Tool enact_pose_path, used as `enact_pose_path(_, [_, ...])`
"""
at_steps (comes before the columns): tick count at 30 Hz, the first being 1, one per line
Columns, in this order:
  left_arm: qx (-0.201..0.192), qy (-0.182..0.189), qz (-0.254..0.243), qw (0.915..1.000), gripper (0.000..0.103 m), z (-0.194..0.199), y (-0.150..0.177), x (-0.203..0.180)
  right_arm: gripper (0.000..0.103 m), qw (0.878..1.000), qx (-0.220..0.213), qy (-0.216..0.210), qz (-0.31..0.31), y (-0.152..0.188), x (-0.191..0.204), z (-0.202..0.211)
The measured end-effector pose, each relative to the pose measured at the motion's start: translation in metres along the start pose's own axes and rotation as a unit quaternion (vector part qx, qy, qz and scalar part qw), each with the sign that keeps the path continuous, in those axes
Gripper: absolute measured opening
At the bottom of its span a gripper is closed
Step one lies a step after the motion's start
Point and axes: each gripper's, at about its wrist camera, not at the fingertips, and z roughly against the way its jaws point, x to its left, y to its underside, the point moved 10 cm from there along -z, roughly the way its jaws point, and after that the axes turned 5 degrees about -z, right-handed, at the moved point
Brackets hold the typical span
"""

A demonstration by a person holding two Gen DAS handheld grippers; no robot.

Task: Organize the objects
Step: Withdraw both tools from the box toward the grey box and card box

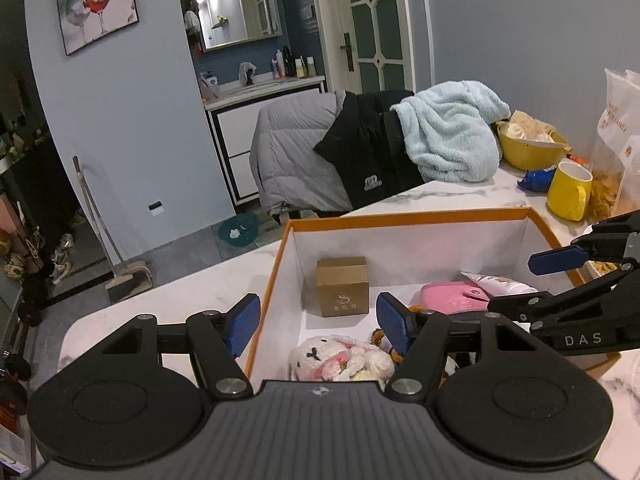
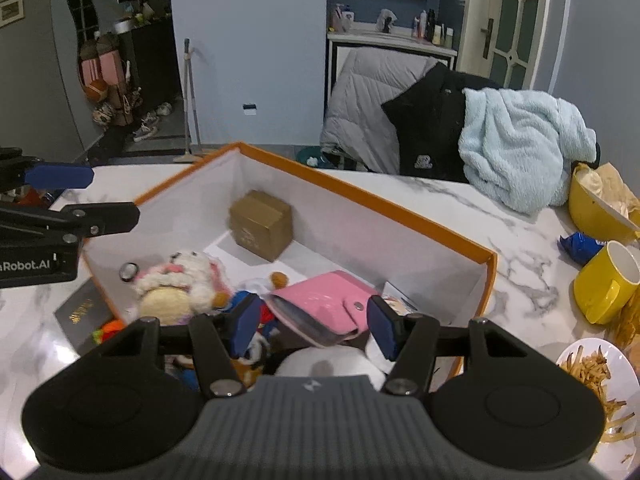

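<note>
Wallet (image 2: pixel 320 304) | in box (image 2: pixel 400 208) | between right tool (image 2: pixel 314 330) pads, untouched

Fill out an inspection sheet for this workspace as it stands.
Surface: white marble-pattern table.
Job's things: orange-rimmed box holding a small brown carton, pink wallet, white plush toy, other small toys.
Clutter: yellow mug, yellow bowl, blue wrapper, plate of fries, dark booklet, light blue towel.
Grippers: left gripper and right gripper both over the box, fingers apart, nothing gripped.
Cables: nothing seen.
Surroundings: jackets on a chair, washbasin cabinet, glazed door, broom.
</note>
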Motion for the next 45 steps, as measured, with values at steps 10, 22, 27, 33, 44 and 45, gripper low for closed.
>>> enact_pose_path(10, [-0.019,0.001,0.026,0.9995,0.076,0.045,0.023,0.019,0.061,0.999,-0.023,-0.030,0.015,-0.001,0.033,0.038])
enact_pose_path(22, [-0.007,-0.008,0.048,0.9988,0.079,0.049,0.080,0.048,0.062,0.996,-0.033,-0.067,0.039,0.019,0.059,0.068])
enact_pose_path(27, [0.018,-0.006,0.040,0.9990,0.079,0.036,0.107,0.046,0.063,0.995,-0.019,-0.087,0.042,0.039,0.067,0.069])
enact_pose_path(33, [0.032,-0.009,0.019,0.9993,0.080,0.030,0.129,0.044,0.066,0.993,0.007,-0.105,0.052,0.066,0.082,0.061])
enact_pose_path(44, [0.058,-0.027,-0.010,0.9979,0.087,0.012,0.148,0.045,0.066,0.990,0.058,-0.110,0.063,0.106,0.097,0.020])
enact_pose_path(45, [0.060,-0.028,-0.011,0.9977,0.087,0.009,0.150,0.045,0.066,0.990,0.061,-0.113,0.057,0.108,0.099,0.017])
